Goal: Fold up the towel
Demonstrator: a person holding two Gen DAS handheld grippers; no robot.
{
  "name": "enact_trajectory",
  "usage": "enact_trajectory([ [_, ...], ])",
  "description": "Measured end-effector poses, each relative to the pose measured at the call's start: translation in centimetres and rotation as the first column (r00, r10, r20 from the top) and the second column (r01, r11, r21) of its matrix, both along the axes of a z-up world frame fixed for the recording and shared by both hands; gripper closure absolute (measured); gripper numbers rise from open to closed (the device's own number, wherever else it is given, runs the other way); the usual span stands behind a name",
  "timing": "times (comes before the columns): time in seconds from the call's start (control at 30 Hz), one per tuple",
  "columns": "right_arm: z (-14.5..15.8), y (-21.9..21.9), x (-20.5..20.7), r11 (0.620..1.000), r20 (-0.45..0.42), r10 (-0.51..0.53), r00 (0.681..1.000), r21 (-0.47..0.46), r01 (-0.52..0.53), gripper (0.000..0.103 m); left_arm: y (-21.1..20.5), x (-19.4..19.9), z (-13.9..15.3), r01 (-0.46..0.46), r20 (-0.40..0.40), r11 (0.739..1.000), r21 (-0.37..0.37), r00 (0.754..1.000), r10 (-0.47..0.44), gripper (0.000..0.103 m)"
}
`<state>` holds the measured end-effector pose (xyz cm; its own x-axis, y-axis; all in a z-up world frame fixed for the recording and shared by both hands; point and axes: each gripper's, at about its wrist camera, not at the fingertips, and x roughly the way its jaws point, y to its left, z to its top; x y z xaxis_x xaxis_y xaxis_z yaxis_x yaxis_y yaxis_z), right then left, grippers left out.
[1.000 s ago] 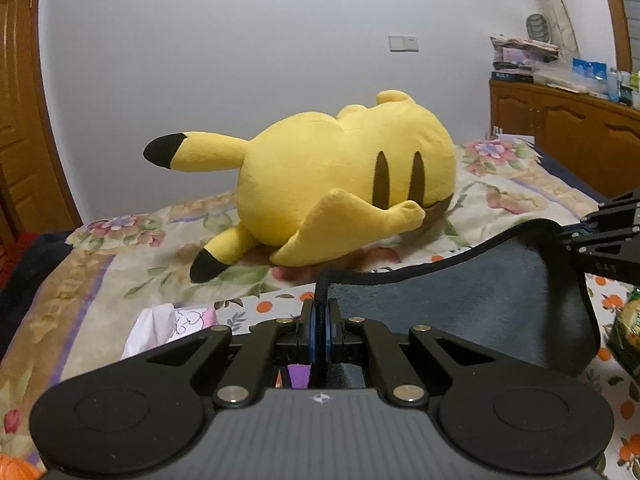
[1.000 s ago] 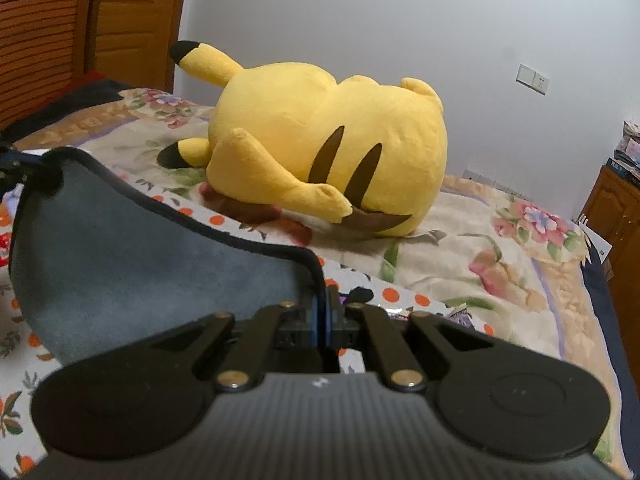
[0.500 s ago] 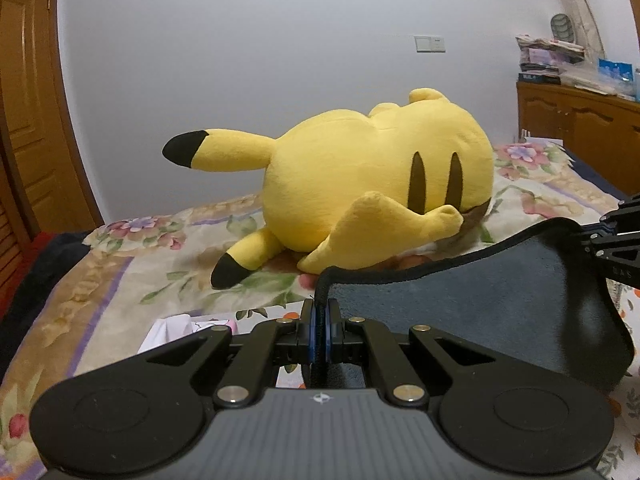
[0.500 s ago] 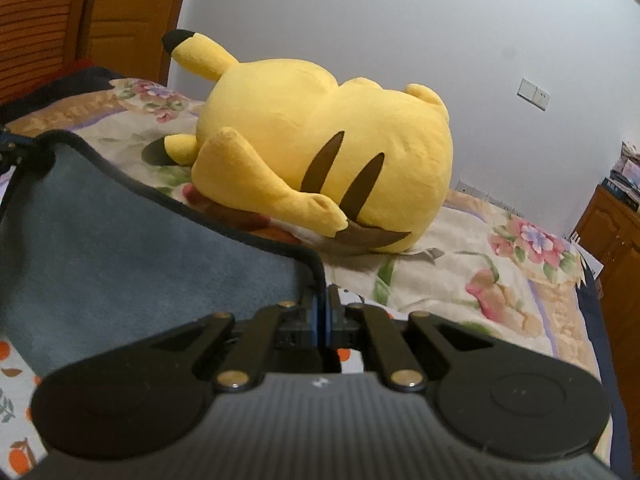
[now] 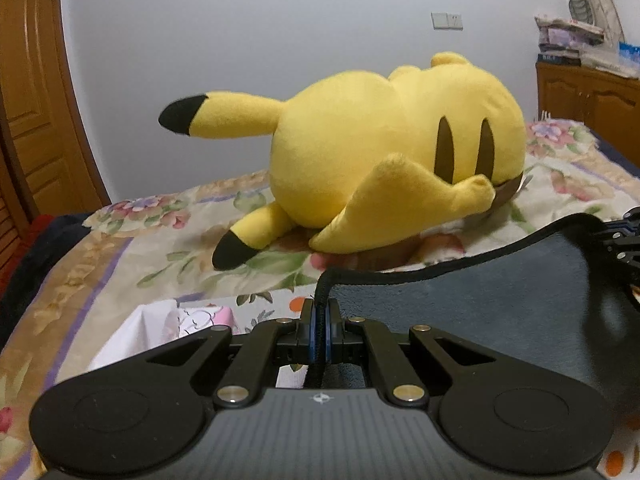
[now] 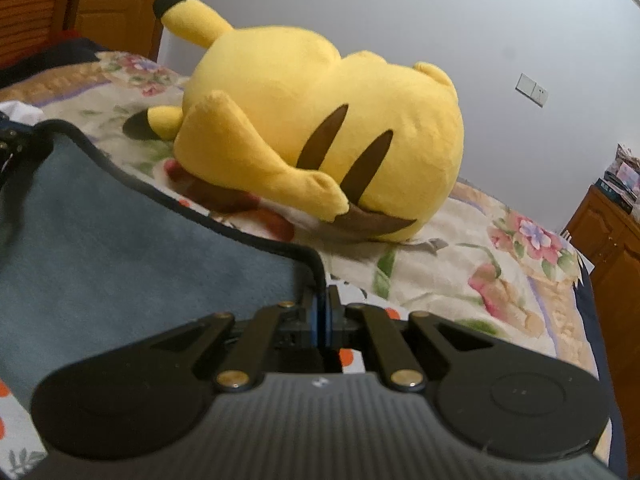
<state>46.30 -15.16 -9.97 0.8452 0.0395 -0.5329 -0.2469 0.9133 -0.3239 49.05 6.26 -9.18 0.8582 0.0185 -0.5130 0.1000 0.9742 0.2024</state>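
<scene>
A dark grey-blue towel (image 5: 480,312) with a black hem hangs stretched between my two grippers above the bed. My left gripper (image 5: 319,322) is shut on the towel's left corner. My right gripper (image 6: 321,312) is shut on the towel's right corner; the cloth (image 6: 120,248) spreads to its left. Each gripper shows at the edge of the other's view: the right one (image 5: 624,240) at the far right, the left one (image 6: 10,148) at the far left. The towel's lower part is hidden below both views.
A big yellow plush toy (image 5: 380,168) lies on the flowered bedspread (image 5: 120,264) just beyond the towel. A white and pink packet (image 5: 168,328) lies at the left. A wooden cabinet (image 5: 592,100) stands at the right, a wooden door (image 5: 28,92) at the left.
Both grippers have risen and moved forward toward the plush toy, carrying the towel's top edge with them. The toy looms larger in both views. Both grips are unchanged.
</scene>
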Motion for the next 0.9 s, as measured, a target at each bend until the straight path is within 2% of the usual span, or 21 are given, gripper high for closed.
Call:
enact_trajectory([
  [0.3, -1.5, 0.7, 0.4, 1.000, -0.042, -0.022, 0.999, -0.008, 0.022, 0.099, -0.4, 1.2, -1.9, 0.001, -0.032, 1.000, 0.016, 0.999, 0.000, 0.098],
  [0.4, -1.8, 0.7, 0.6, 0.999, -0.067, -0.042, 0.997, -0.014, 0.041, 0.098, -0.6, 1.4, -1.9, 0.002, -0.033, 1.000, 0.027, 0.999, -0.002, 0.094],
  [0.43, -1.8, 0.6, 0.6, 0.999, -0.073, -0.044, 0.996, -0.003, 0.044, 0.096, -0.6, 1.4, -1.9, 0.004, -0.035, 1.000, 0.024, 0.999, -0.003, 0.093],
  [0.47, -1.7, 0.4, 0.5, 0.999, -0.077, -0.046, 0.996, 0.007, 0.047, 0.088, -0.5, 1.5, -1.8, 0.002, -0.039, 1.000, 0.019, 0.999, -0.001, 0.093],
  [0.57, -1.6, 0.1, 0.3, 0.998, -0.082, -0.060, 0.995, 0.028, 0.063, 0.054, -0.4, 1.5, -1.8, -0.005, -0.043, 1.000, 0.023, 0.999, 0.006, 0.084],
  [0.67, -1.6, -0.1, -0.3, 0.997, -0.081, -0.057, 0.995, 0.056, 0.062, 0.054, -0.4, 1.2, -1.9, 0.003, -0.053, 1.000, 0.021, 0.999, -0.002, 0.080],
  [0.73, -1.6, -0.3, -0.7, 0.994, -0.090, -0.056, 0.994, 0.084, 0.064, 0.054, -0.5, 0.8, -1.9, 0.009, -0.057, 1.000, 0.021, 0.998, -0.008, 0.071],
  [0.9, -1.8, -0.2, -2.4, 0.989, -0.106, -0.042, 0.993, 0.135, 0.056, 0.053, -0.9, -0.4, -2.0, 0.030, -0.071, 1.000, 0.001, 0.997, -0.030, 0.055],
])
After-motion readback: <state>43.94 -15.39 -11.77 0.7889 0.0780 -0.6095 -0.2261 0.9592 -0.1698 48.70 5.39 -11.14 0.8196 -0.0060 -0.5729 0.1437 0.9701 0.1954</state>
